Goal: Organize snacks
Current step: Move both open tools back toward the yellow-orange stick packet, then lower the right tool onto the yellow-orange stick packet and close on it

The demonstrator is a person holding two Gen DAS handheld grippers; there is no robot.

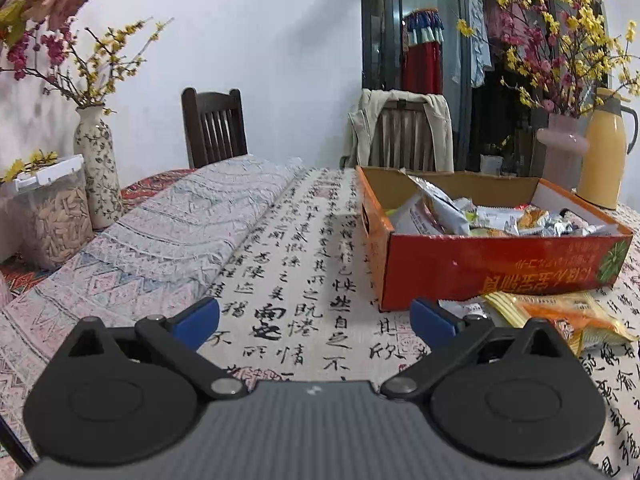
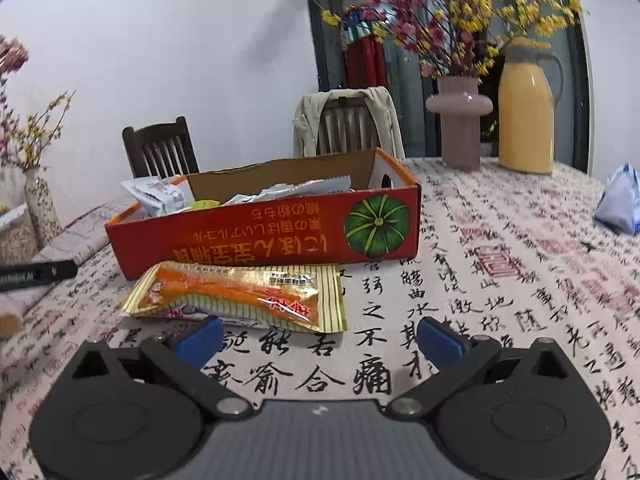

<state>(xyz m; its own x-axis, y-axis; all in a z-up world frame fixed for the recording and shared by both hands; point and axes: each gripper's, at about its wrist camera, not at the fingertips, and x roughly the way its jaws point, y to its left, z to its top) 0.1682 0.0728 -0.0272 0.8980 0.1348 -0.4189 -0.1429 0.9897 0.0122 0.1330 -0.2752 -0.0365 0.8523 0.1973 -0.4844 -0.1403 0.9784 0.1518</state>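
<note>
You're most of the way through, going by what's in front of you. The orange box (image 2: 264, 236) on the worktop (image 2: 500, 280) already has a heap of wrapped snacks (image 1: 480, 216) in it, silver and white packs stacked toward its far wall, with one grey pack (image 2: 160, 196) poking over the rim at about 10 o'clock in your right wrist view. What's left, as far as I can see, is the long orange-and-yellow snack packet (image 2: 240, 296) lying flat just in front of the box's near wall, with another white wrapper (image 1: 464, 308) tucked partly under it. Your right claw (image 2: 320, 336) is spread wide and holding nothing, and the packet sits at about 11 o'clock from it, close to its left pad. Your left claw (image 1: 316, 320) is also spread and empty, with the box at its 1 o'clock and the packet's end at 3 o'clock. There's a blue bag (image 2: 620, 204) way off at 2 o'clock on the right side; can't tell if it's a snack or not.
</note>
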